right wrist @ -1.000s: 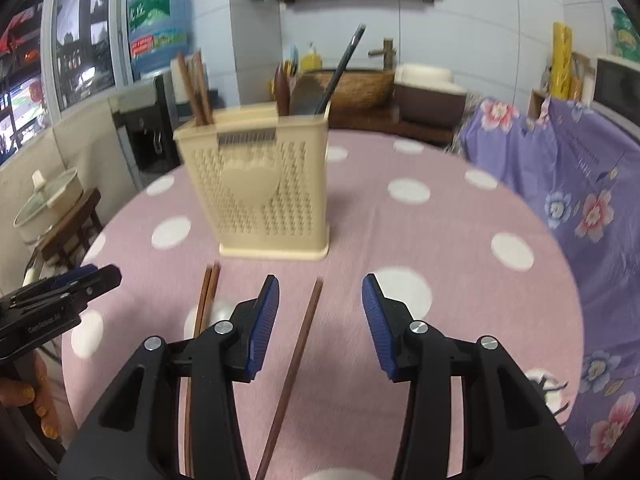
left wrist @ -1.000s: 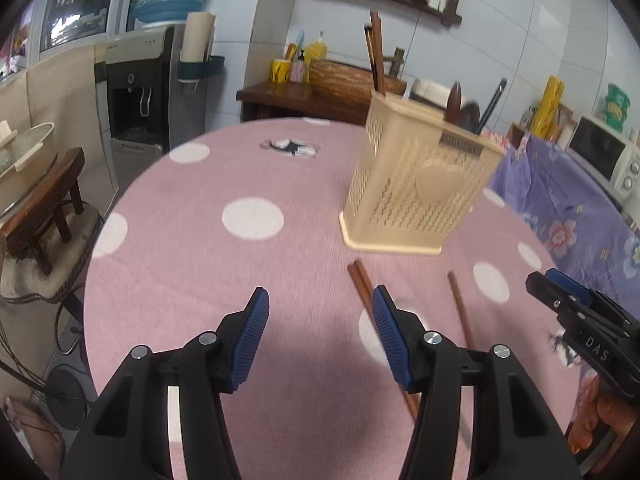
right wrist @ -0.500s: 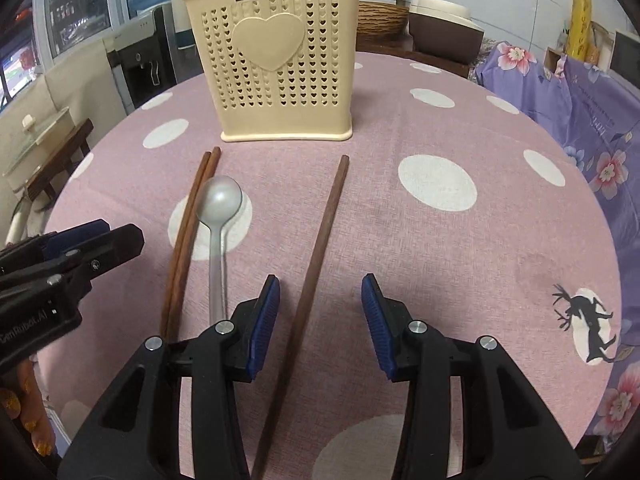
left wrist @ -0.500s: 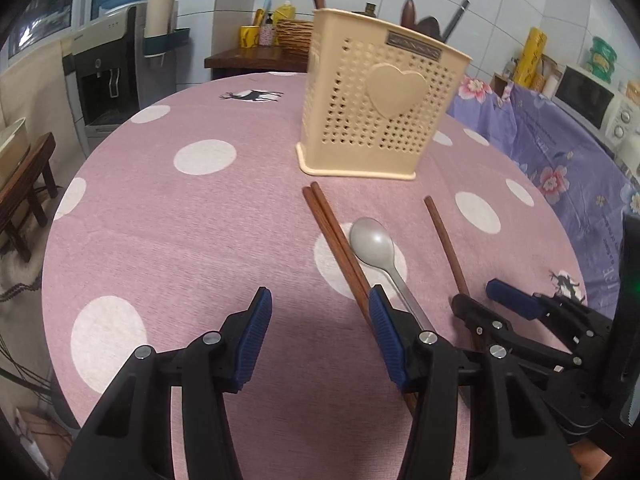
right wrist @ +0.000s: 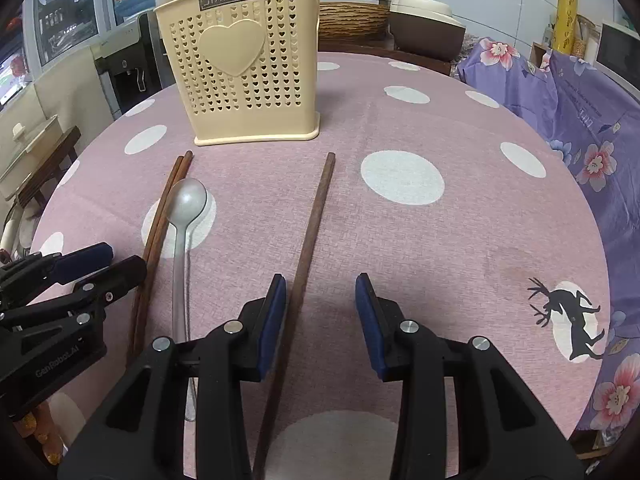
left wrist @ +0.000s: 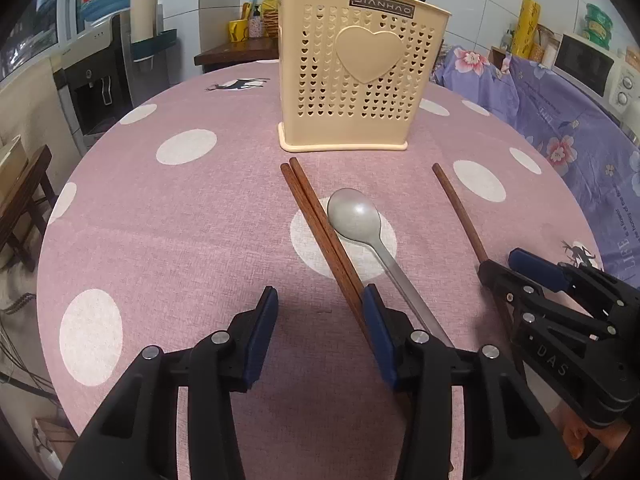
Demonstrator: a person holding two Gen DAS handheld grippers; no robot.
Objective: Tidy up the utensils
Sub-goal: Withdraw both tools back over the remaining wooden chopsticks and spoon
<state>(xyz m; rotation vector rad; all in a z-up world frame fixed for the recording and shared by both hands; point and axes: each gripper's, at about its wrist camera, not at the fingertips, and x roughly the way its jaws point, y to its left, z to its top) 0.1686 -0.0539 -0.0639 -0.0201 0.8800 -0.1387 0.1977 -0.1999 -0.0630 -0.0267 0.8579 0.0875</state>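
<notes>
A cream perforated utensil holder [left wrist: 352,76] [right wrist: 244,64] stands on the pink dotted table [left wrist: 180,220] [right wrist: 460,232] with utensils sticking out of its top. In front of it lie a pair of brown chopsticks [left wrist: 320,224] [right wrist: 160,220], a metal spoon [left wrist: 360,220] [right wrist: 182,216] and a single brown chopstick [left wrist: 460,212] [right wrist: 312,224]. My left gripper [left wrist: 320,316] is open and empty, its right finger over the chopstick pair's near end. My right gripper [right wrist: 320,304] is open and empty, its left finger beside the single chopstick.
A purple floral cloth [left wrist: 560,120] [right wrist: 580,92] covers furniture at the right. A water dispenser [left wrist: 100,72] and a wooden stool [left wrist: 20,200] stand left of the table. A side table with baskets and jars [right wrist: 360,20] is behind the holder.
Both grippers have pulled back and lowered toward the near edge of the table, bringing the spoon and chopsticks fully into view. Both stay open.
</notes>
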